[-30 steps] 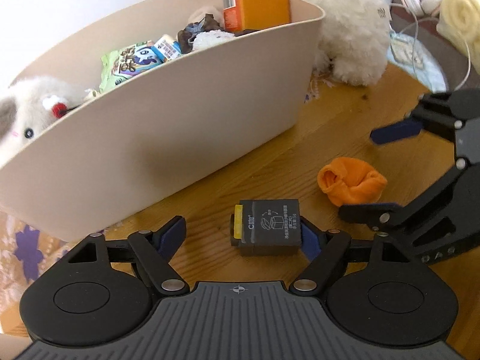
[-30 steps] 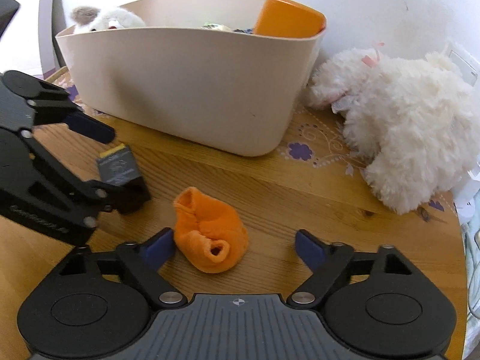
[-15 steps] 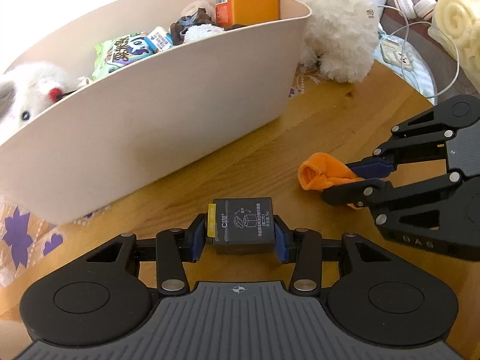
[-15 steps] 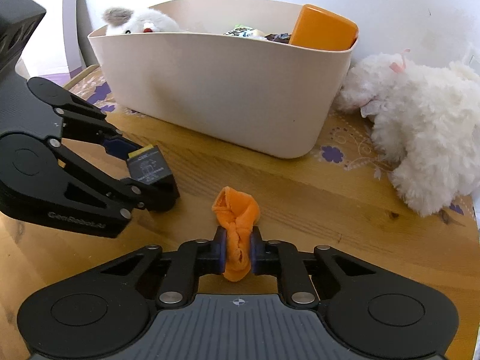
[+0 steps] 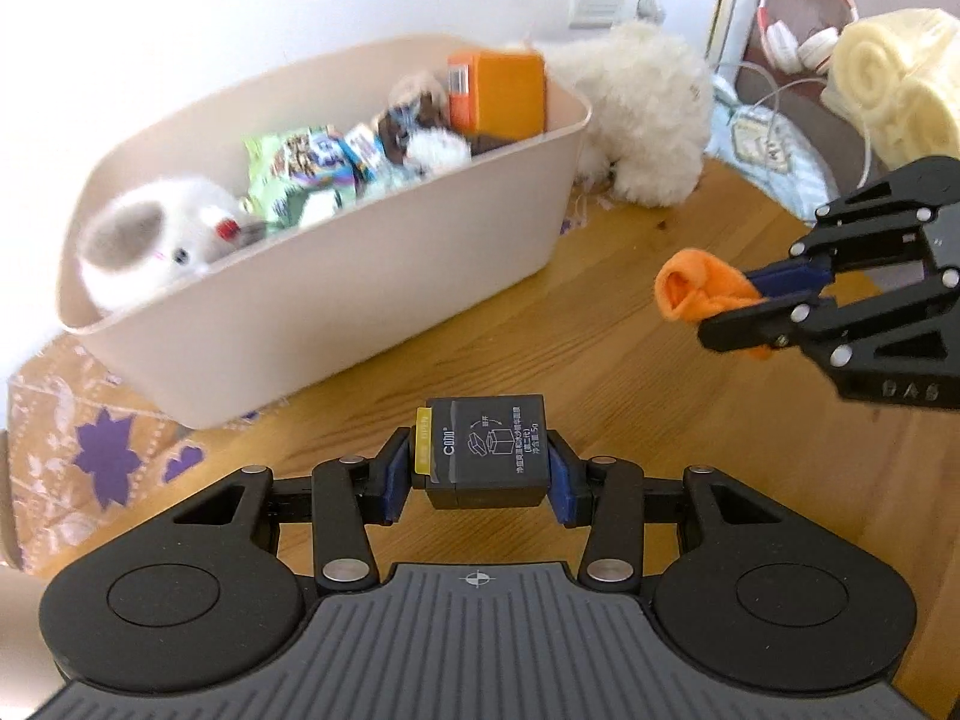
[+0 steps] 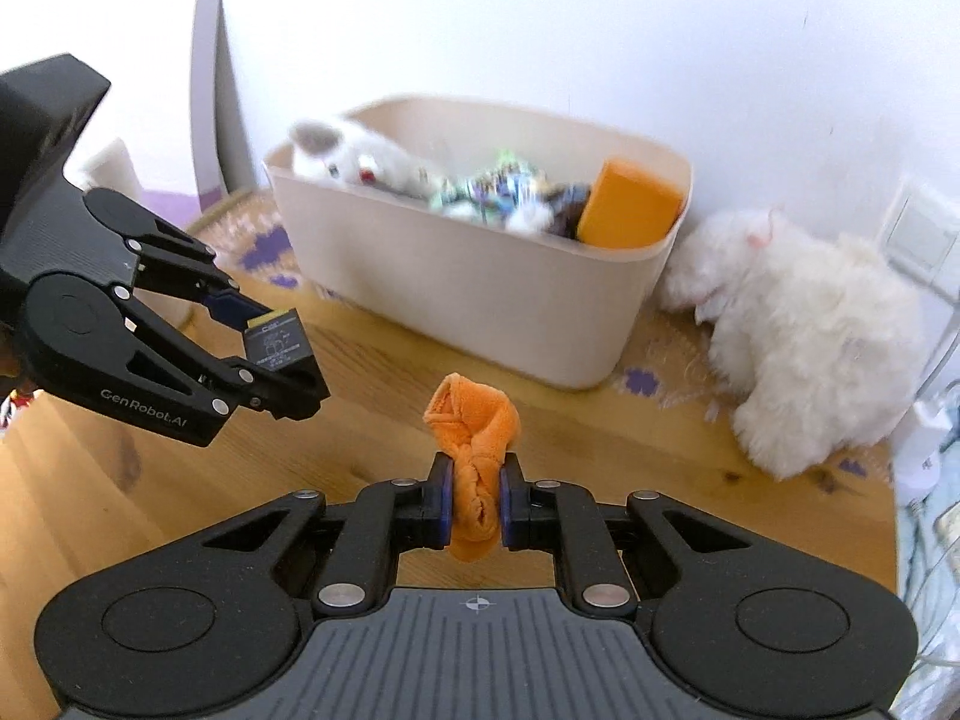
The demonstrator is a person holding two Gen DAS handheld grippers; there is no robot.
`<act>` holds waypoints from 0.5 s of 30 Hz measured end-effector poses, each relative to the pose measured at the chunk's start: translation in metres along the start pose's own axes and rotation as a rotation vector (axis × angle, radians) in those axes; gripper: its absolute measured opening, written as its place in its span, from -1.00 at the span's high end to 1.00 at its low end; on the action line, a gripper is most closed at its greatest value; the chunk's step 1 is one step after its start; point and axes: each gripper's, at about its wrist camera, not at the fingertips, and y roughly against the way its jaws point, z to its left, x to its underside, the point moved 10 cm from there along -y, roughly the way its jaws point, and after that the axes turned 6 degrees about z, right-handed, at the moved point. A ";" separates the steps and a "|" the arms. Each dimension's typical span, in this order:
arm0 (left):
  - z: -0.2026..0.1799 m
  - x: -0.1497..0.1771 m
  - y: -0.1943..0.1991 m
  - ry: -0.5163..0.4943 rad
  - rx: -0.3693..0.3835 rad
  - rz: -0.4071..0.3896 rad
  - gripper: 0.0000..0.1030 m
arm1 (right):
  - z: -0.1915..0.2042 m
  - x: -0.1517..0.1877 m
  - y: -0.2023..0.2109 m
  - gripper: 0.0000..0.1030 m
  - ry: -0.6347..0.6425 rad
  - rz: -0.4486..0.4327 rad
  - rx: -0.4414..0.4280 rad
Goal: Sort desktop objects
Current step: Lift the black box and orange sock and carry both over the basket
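The left gripper [image 5: 480,483] is clamping a small black box [image 5: 486,450]; the right gripper [image 6: 475,501] is pinching an orange sock [image 6: 474,420] above the counter [image 5: 660,420].

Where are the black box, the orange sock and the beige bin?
black box [image 5: 489,447], left wrist view, printed top face.
orange sock [image 6: 474,420], right wrist view, bunched upper part.
beige bin [image 5: 384,276], left wrist view, near outer wall.

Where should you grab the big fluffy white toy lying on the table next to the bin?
Probably the narrower end of the fluffy white toy near the beige bin, from above. It lies slumped on its side, and its fat body looks too wide for the jaws. Soft fur squashes, so a pinch there should hold. Both grippers are full now: the right gripper holds the orange cloth.
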 end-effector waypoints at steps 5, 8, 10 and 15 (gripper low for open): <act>0.009 -0.005 0.034 -0.042 -0.015 -0.030 0.12 | 0.004 -0.020 0.037 0.73 0.012 -0.061 -0.005; 0.020 -0.011 0.050 -0.028 -0.025 -0.049 0.12 | 0.003 -0.036 0.056 0.73 0.013 -0.110 -0.008; 0.025 -0.016 0.061 -0.022 -0.034 -0.068 0.12 | 0.001 -0.049 0.069 0.73 0.013 -0.142 -0.003; 0.039 -0.033 0.086 -0.004 -0.060 -0.125 0.12 | -0.009 -0.081 0.092 0.73 0.006 -0.204 0.018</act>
